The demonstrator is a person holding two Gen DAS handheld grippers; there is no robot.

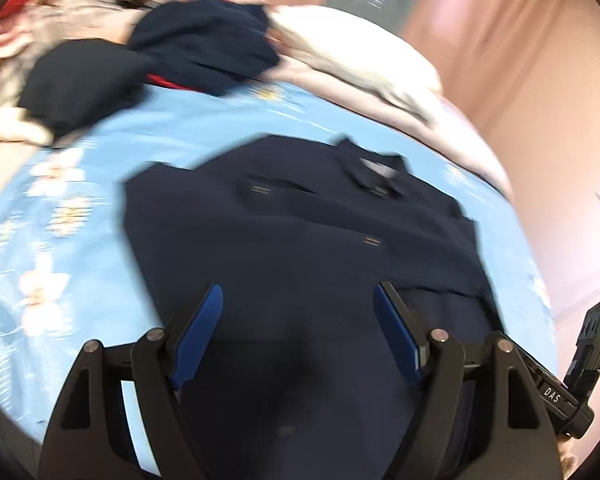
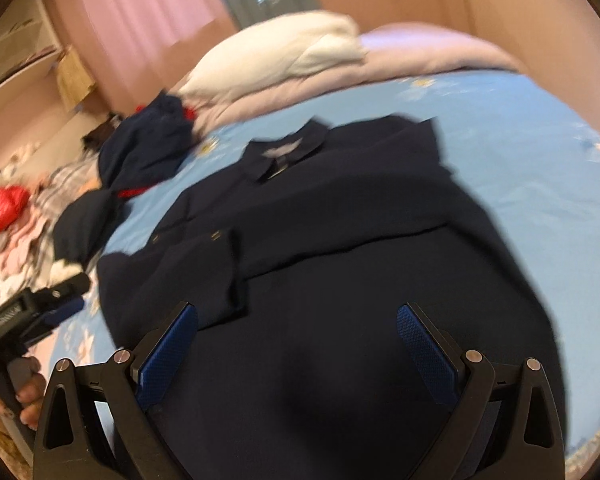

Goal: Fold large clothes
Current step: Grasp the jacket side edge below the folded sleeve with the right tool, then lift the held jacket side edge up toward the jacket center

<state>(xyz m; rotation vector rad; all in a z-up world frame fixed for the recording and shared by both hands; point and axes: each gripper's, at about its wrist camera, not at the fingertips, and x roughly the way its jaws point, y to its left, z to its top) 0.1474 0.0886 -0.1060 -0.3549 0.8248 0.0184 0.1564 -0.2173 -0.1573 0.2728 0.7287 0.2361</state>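
Item: navy collared jacket (image 1: pixel 300 240), which we find lying flat on the blue floral bed sheet (image 1: pixel 80 208), collar farthest from us. Our left hand-held gripper (image 1: pixel 298 304) and right hand-held gripper (image 2: pixel 298 320): both spread wide above it, gripping nothing. Dark clothes pile (image 1: pixel 160 64) beyond.

1 navy shirt (image 1: pixel 300 220) flat, 1 dark clothes heap (image 1: pixel 160 60), 2 claws: left claw (image 1: pixel 298 292), right claw (image 2: pixel 298 312).

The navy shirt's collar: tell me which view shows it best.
The right wrist view. There the navy shirt shows its collar nearly face-on, with the pale inner neckband visible. The left wrist view also shows the collar, but smaller, skewed sideways and more blurred.
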